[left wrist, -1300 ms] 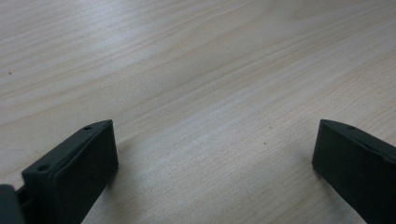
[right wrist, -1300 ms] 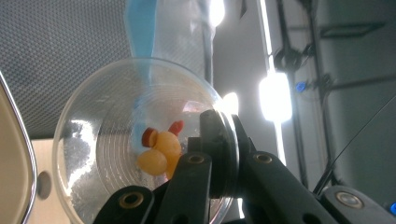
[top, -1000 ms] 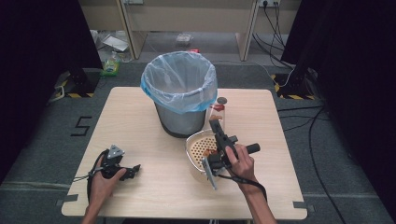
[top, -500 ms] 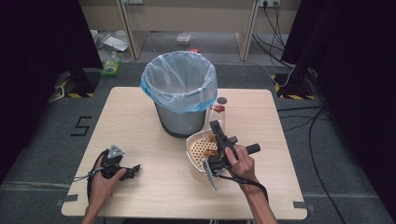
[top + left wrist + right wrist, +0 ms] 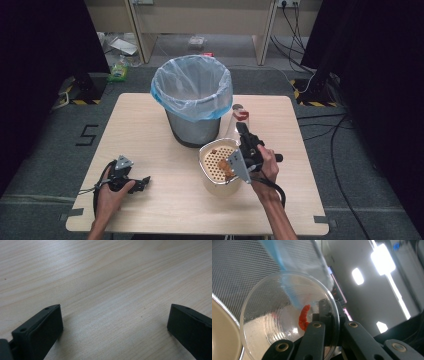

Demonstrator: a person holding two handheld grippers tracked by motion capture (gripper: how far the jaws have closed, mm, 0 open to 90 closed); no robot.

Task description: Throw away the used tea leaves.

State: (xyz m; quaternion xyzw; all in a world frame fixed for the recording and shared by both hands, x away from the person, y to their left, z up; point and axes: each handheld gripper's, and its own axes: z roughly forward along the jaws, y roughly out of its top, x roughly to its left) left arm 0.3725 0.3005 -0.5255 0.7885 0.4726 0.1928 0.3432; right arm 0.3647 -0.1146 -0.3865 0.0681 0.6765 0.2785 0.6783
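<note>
My right gripper [image 5: 243,129] is shut on the rim of a clear plastic cup [image 5: 238,114], held tilted just right of the bin and above the far edge of a cream strainer bowl [image 5: 206,174]. In the right gripper view the jaws [image 5: 329,312] pinch the rim of the cup [image 5: 274,322], whose mouth faces the camera, and a red scrap [image 5: 303,317] clings inside. Orange bits lie in the bowl's perforated insert [image 5: 220,162]. My left gripper [image 5: 141,182] rests open on the table at the front left, with bare wood between its jaws [image 5: 115,322].
A grey mesh bin lined with a blue bag [image 5: 192,100] stands at the table's far middle, close behind the cup and bowl. Its mesh wall [image 5: 237,270] looms in the right gripper view. The wooden table [image 5: 150,135] ends near my hands.
My right hand has lifted and shifted a little to the right, carrying the cup with it. The left hand and the bowl have stayed put.
</note>
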